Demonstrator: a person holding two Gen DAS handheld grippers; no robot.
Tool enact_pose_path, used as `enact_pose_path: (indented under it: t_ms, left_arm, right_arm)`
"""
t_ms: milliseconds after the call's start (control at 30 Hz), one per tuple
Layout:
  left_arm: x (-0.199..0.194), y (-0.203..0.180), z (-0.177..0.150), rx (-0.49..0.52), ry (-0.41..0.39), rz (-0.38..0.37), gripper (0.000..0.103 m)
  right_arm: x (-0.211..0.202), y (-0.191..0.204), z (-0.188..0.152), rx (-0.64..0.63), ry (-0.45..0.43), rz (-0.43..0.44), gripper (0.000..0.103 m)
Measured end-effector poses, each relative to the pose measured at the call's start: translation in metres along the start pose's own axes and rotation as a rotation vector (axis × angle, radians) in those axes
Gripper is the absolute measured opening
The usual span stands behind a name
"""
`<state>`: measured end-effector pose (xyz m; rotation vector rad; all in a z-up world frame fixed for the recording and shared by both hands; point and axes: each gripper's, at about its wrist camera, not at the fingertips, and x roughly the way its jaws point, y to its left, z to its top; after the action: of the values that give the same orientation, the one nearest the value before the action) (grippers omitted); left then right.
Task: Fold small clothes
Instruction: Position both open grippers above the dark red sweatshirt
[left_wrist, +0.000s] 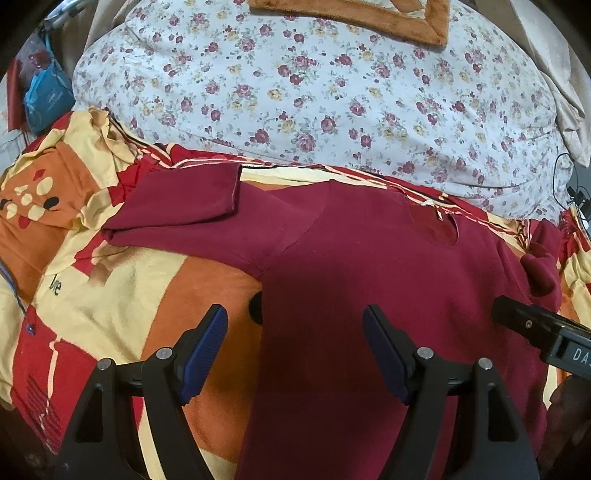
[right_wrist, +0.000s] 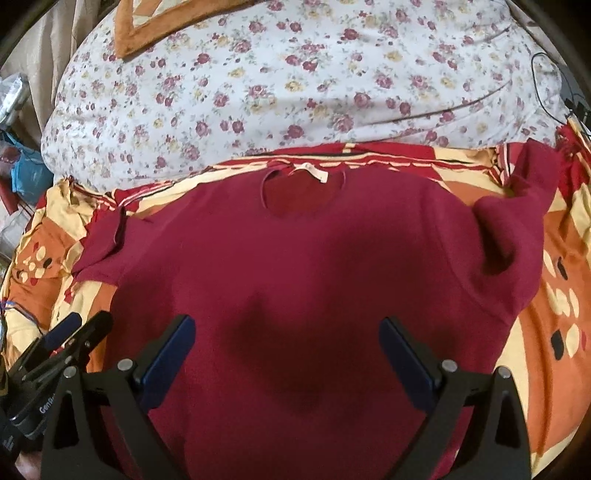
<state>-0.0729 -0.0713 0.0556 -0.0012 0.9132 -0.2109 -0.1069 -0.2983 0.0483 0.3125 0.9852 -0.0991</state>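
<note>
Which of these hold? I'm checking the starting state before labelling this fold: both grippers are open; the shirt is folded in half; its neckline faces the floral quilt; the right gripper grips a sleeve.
1. Both grippers are open. True: the left gripper and the right gripper both gape, holding nothing.
2. The maroon shirt is folded in half. False: it lies spread out.
3. Its neckline faces the floral quilt. True.
4. The right gripper grips a sleeve. False: the right sleeve lies free.

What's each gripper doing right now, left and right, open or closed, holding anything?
Left gripper: open, holding nothing, above the dark red knit shirt.
Right gripper: open, holding nothing, above the same shirt.
</note>
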Motion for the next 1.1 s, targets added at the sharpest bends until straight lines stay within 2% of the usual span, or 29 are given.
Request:
enact_pose_path:
  t_ms: [167,467,1100]
  left_arm:
    - [0.005,-0.003,-0.001,0.002,0.007,-0.006,0.068]
    - [0.011,-0.008,0.000,0.000,0.013,-0.005,0.068]
    - [0.021,0.001,0.003,0.009,0.016,0.018,0.068]
  right_arm:
    - [0.003,0.000,0.002,-0.024,-0.024,-0.048,0.101]
    - [0.009,-0.002,0.001,-0.034,-0.030,-0.075,0.101]
    - [0.022,0.005,0.003,-0.041,0.004,-0.061,0.101]
